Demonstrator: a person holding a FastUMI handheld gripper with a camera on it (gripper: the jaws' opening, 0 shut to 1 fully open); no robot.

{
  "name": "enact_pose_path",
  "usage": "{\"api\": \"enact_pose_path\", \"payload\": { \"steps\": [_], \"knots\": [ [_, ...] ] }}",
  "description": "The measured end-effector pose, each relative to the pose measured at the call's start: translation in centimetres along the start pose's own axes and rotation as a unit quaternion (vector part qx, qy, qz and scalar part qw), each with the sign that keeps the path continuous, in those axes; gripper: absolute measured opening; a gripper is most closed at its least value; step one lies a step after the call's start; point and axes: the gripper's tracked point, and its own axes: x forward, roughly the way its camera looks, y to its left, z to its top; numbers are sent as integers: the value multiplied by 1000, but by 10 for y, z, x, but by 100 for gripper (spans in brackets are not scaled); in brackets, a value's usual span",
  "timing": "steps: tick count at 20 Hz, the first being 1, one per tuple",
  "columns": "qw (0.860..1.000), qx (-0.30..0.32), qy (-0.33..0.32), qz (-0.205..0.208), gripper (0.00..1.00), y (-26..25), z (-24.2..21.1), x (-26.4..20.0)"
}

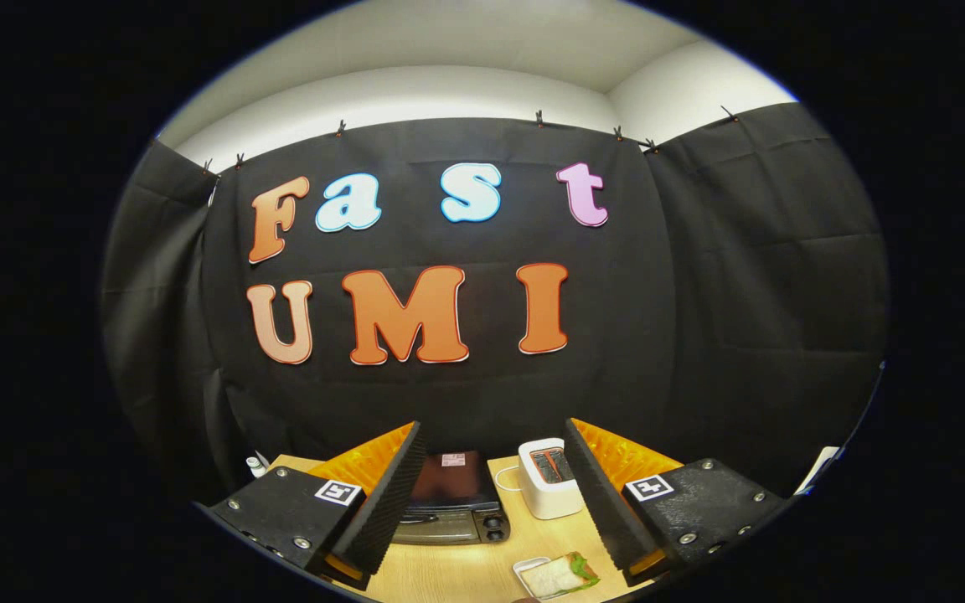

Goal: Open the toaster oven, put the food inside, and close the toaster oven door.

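- Gripper (491, 494) low in the frame, held high, pointing forward and level.
- Fingers (382, 494) spread wide apart, nothing between them.
- Inner pads ridged; tips seemingly free of contact.

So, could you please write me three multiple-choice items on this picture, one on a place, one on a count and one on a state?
1. Where does the sandwich lie?
A. On top of the toaster oven
B. On the table in front of the appliances, nearer the claw
C. Inside the white toaster

2. How many appliances stand on the table?
A. One
B. Two
C. Four

3. What state is the toaster oven door in?
A. Shut
B. Hanging fully open
C. Taken off

Answers:
1 B: the sandwich rests in a small white tray on the wooden table, nearer than the oven.
2 B: a dark toaster oven and a white toaster stand side by side.
3 A: the glass door sits flush against the oven front, while the claw hangs open above, holding nothing.
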Motion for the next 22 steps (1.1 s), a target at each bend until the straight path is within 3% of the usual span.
{"api": "enact_pose_path", "payload": {
  "steps": [6,11,15,22],
  "knots": [
    [999,-5,18,27,99,47,-36,24],
    [996,-23,45,75,99,105,-88,51],
    [993,-75,54,72,99,128,-134,83],
    [984,-106,123,73,100,156,-223,126]
  ]
}}
